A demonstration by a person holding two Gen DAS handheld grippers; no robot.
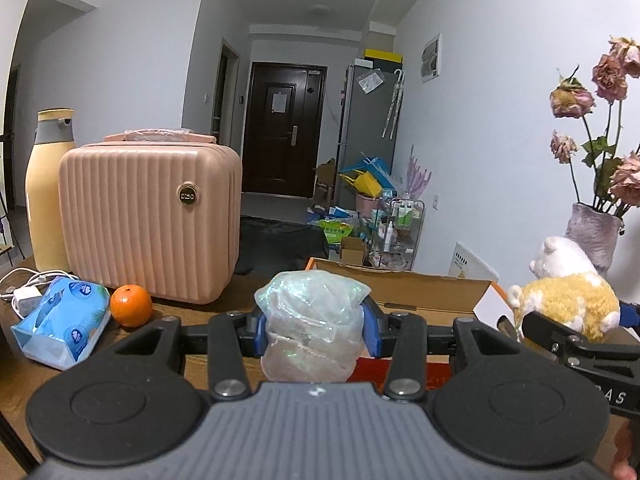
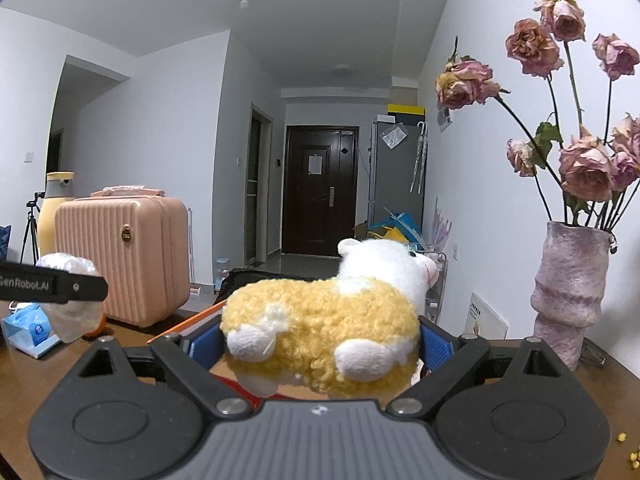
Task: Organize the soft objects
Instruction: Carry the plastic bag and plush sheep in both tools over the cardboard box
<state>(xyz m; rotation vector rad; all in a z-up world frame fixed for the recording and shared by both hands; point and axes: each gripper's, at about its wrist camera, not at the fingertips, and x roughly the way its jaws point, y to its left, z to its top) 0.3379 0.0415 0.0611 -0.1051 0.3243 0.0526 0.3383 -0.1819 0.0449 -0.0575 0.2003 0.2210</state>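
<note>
My left gripper [image 1: 314, 330] is shut on a clear plastic bag of soft pale stuff [image 1: 312, 324], held upright above the table in front of an open cardboard box [image 1: 420, 284]. My right gripper [image 2: 320, 344] is shut on a yellow and white plush toy [image 2: 328, 332], held above the box. The plush [image 1: 568, 300] also shows at the right of the left wrist view, with the right gripper's finger [image 1: 552, 330] under it. The bag [image 2: 72, 300] and the left gripper's finger [image 2: 52, 286] show at the left of the right wrist view.
On the wooden table [image 1: 192, 312] stand a pink ribbed case [image 1: 148, 216], a yellow bottle [image 1: 46, 192], an orange [image 1: 131, 305], a blue tissue pack [image 1: 64, 320] and a charger with white cable [image 1: 24, 292]. A purple vase with dried roses [image 2: 568, 292] stands at the right.
</note>
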